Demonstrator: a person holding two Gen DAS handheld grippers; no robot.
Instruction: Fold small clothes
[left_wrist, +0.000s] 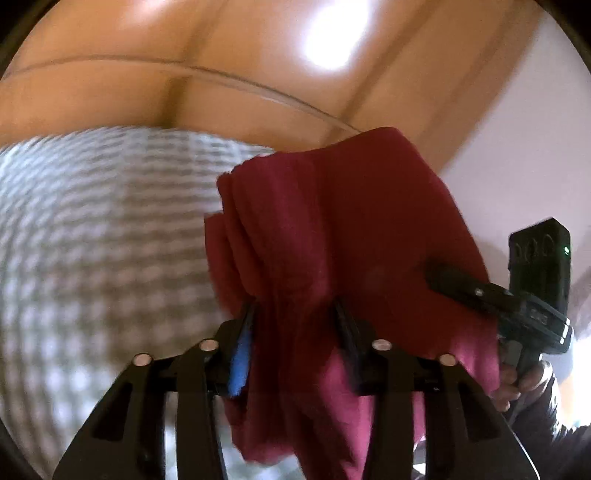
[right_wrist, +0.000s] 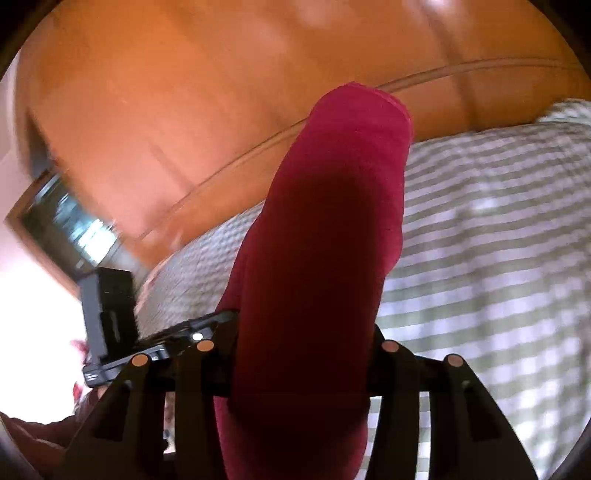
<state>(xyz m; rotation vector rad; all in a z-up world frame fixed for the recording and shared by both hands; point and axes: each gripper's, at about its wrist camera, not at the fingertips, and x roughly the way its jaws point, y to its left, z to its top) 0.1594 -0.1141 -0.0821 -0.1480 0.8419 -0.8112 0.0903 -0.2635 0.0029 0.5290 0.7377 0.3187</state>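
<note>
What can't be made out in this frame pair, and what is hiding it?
- Left wrist view: the dark red cloth garment bunches between the left gripper, hiding its shape and type; its lower end is cut off by the frame edge.
- Right wrist view: the same garment covers the right gripper, hiding its fingertips.
- Both views: motion blur smears the grey-and-white checked bedcover and the orange wooden headboard.

A home bedroom: a checked bedspread (right_wrist: 480, 229) lies against a wooden headboard (right_wrist: 184, 110) and pale wall (left_wrist: 517, 140).
</note>
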